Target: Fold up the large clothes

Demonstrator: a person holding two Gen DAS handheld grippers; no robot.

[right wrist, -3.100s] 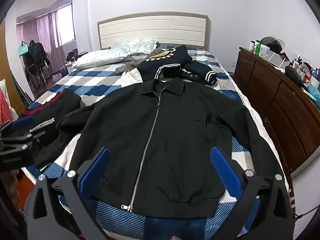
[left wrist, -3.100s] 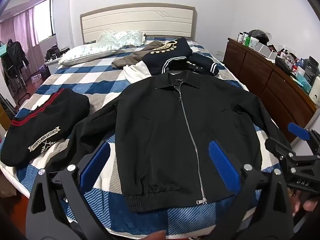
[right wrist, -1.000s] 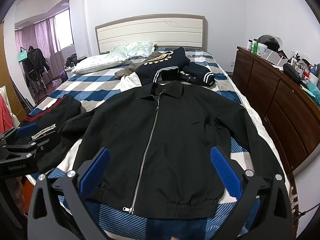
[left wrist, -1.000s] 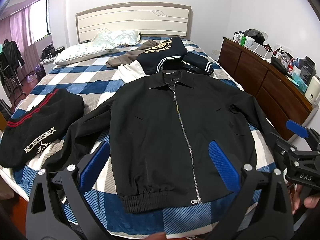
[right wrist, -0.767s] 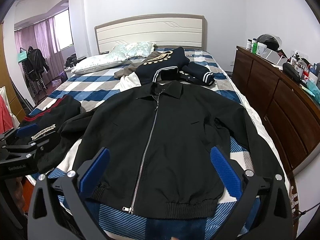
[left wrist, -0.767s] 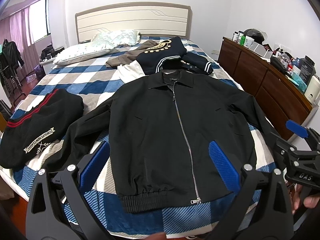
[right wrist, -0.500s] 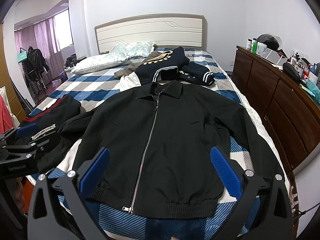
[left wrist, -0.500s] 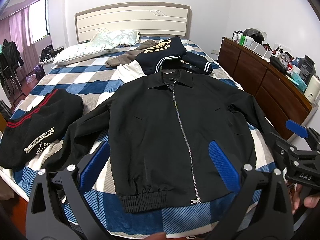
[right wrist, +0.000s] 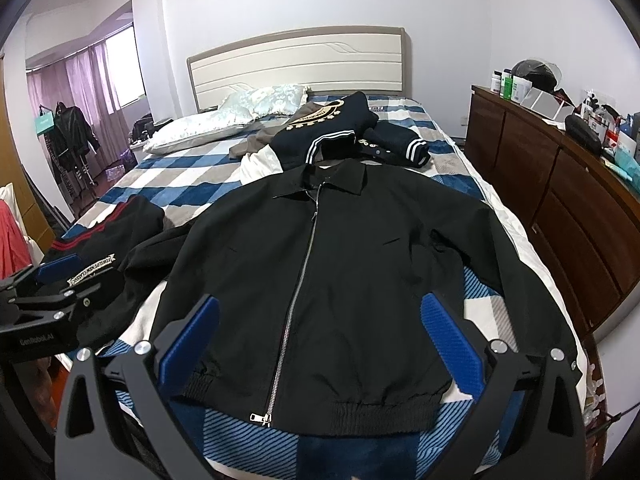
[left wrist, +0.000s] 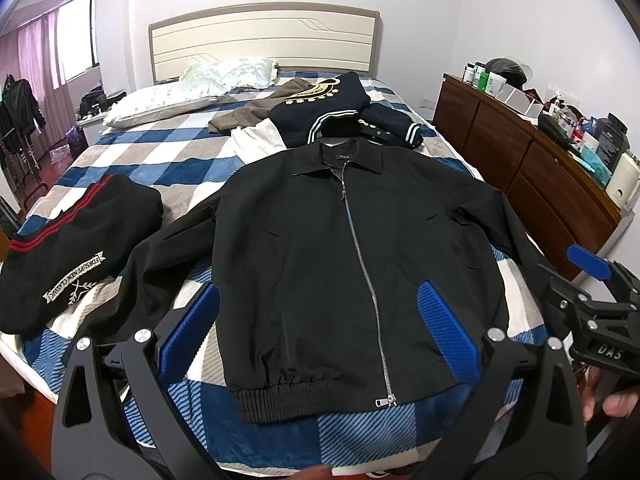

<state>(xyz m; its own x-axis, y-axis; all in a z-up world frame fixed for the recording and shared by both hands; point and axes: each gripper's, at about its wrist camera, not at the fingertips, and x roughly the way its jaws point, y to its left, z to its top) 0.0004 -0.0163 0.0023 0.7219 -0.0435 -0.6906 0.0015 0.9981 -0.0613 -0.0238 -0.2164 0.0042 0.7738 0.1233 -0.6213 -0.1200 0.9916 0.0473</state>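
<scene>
1. Checked blue, white and grey bedding covers the bed (left wrist: 132, 160), which fills most of both wrist views, with a pale headboard (left wrist: 264, 44) against the white wall behind it.
2. Spread flat on the near half of the bed lies the black jacket (left wrist: 320, 248), front up, zipped closed, collar toward the headboard and elastic hem toward the foot edge; its sleeves run out to each side, the one in the right of the view reaching the mattress edge.
3. Hovering above the foot of the bed, the left gripper (left wrist: 318, 332) has its blue-padded fingers spread wide with nothing between them – the jacket's hem and zipper pull show in the gap below, untouched.
4. The right gripper (right wrist: 320, 336) is likewise wide apart and empty, held over the jacket's hem; in the left wrist view it appears at the right edge, with part of a hand (left wrist: 612, 396) behind it.
5. Just beside the jacket's left-of-view sleeve sits a folded black garment (left wrist: 76, 248) with red stripes and a white banner emblem.
6. Beyond the collar lies a navy varsity jacket (left wrist: 344, 100) with white striped trim, heaped with brown and white clothes, and past those a pale patterned pillow (left wrist: 188, 88).
7. Along the right of both views stands a dark wooden dresser (right wrist: 560, 200) – its top crowded with bottles and boxes
</scene>
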